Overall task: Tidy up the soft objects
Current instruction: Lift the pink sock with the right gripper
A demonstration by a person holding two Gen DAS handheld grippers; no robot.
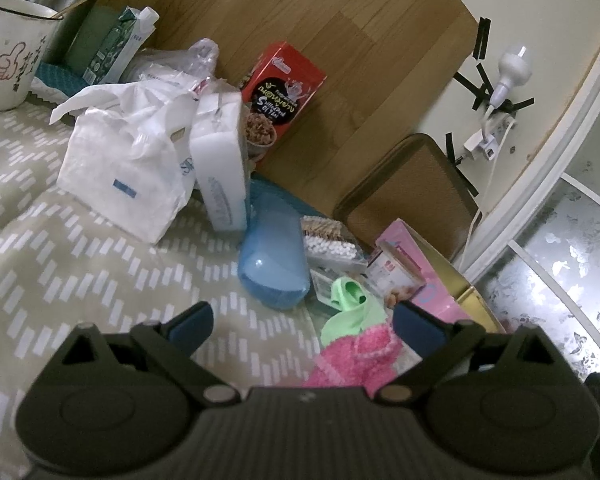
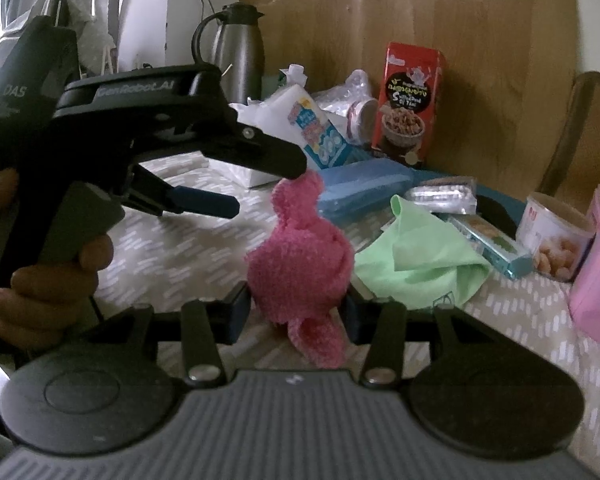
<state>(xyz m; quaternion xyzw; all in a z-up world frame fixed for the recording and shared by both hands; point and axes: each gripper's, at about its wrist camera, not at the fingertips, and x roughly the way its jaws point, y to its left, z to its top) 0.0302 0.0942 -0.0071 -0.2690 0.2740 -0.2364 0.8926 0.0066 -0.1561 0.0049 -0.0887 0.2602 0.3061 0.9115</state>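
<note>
A pink fuzzy sock [image 2: 300, 256] stands bunched upright between the pads of my right gripper [image 2: 298, 314], which is shut on its lower part; a loose end hangs below the jaws. My left gripper [image 2: 260, 186], held by a hand [image 2: 48, 280], comes in from the left with its jaws wide open, and its upper fingertip [image 2: 294, 166] touches the sock's top. In the left wrist view the left gripper [image 1: 304, 322] is open, with the pink sock [image 1: 356, 356] just inside its right finger. A light green cloth [image 2: 420, 260] lies crumpled on the patterned tablecloth [image 2: 188, 252] right behind the sock, also the green cloth [image 1: 348, 304].
Behind stand white tissue packs [image 1: 140, 168], a red snack box [image 1: 280, 92], a blue case [image 1: 272, 256], a box of cotton swabs [image 1: 328, 240], a snack tin [image 2: 556, 240] and a pink box [image 2: 596, 280]. A mug [image 1: 8, 56] and a thermos [image 2: 236, 52] stand at the back left.
</note>
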